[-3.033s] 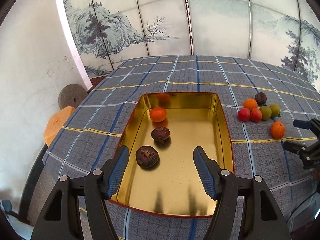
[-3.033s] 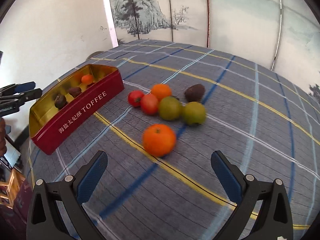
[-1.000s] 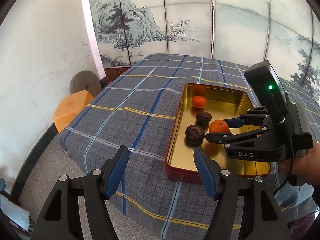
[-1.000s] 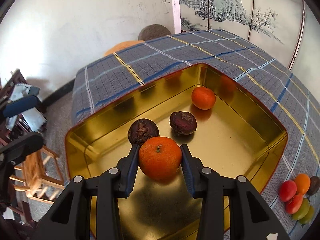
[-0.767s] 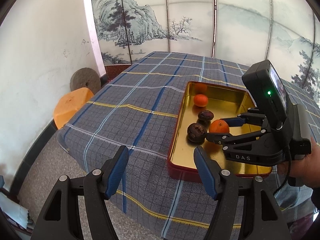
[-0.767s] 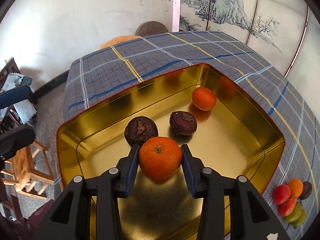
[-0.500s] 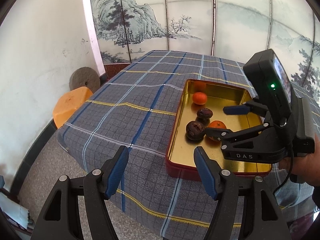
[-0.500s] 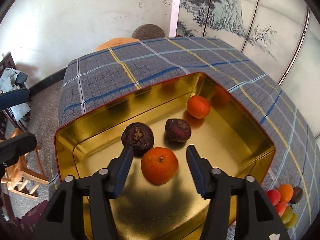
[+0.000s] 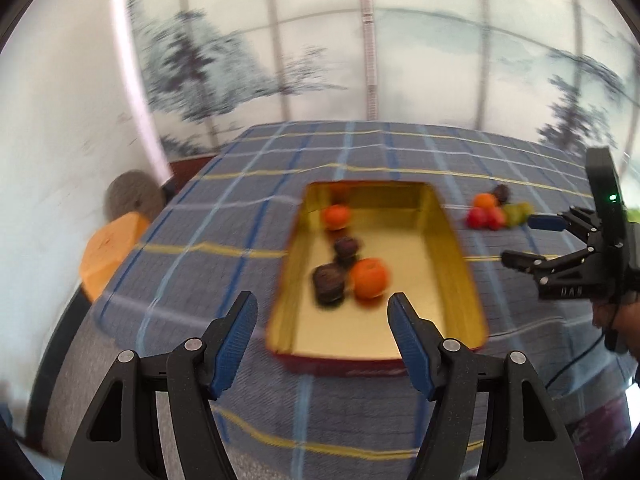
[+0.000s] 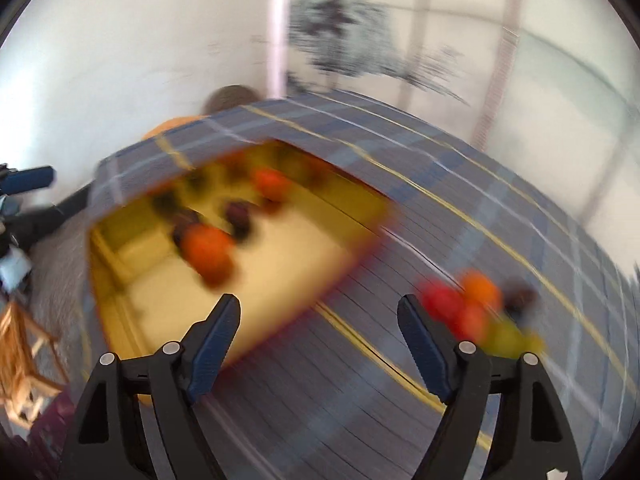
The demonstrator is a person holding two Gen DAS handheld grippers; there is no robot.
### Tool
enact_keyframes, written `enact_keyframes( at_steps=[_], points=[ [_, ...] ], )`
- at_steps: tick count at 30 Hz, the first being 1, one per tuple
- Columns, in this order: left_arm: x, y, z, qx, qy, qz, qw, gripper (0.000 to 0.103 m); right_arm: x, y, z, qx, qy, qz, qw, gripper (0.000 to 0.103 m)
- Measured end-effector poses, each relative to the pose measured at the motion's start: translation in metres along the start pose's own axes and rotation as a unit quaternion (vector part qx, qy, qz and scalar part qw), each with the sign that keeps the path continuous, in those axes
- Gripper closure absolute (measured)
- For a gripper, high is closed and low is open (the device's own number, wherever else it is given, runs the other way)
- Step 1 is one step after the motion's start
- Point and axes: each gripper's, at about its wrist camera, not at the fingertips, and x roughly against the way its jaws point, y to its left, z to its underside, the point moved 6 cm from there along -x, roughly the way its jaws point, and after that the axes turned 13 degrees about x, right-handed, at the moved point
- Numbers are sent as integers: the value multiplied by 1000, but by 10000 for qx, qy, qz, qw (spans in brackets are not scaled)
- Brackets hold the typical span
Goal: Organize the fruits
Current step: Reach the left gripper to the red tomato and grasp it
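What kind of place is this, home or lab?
Likely a home or a staged living room, not a lab: a table under a plaid cloth, a painted landscape screen behind it, and a round stone with an orange stool by the white wall.

Black-framed left gripper (image 9: pixel 322 322), right gripper (image 10: pixel 320 324): blue ribbed pads (image 9: pixel 234 340), silver screws (image 9: pixel 192 344).
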Motion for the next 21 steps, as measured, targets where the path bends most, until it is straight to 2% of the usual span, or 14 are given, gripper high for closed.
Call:
enact_keyframes(
  at_steps=[4,6,8,10,14,18,19,21],
  points=[
    [-5,-51,-13,-671,16,576,9961,35,17,-78,70,-840,384,462,9947,23],
    [-11,-85,-21,-1139,123,1102,9873,35,31,-118,104,-1269,485,736,9880,23],
    [-21,-110,-26,-1489,289,1427,9781,35,41,-144,129,-1461,571,1025,9823,23],
    [-34,-139,-31,-1991,516,1774,9624,35,48,-166,151,-1680,637,1184,9766,23],
    [-62,-185,-43,-2928,941,2415,9204,35,54,-193,183,-2193,577,1151,9671,23],
    [-100,-219,-54,-3602,1239,2548,8888,35,60,-201,185,-2446,304,926,9647,22],
    [-107,-220,-53,-3690,1307,2565,8837,36,59,-201,185,-2442,295,883,9652,22],
    [-127,-226,-49,-3968,1567,2603,8662,41,60,-201,185,-2425,267,847,9661,21]
  ],
)
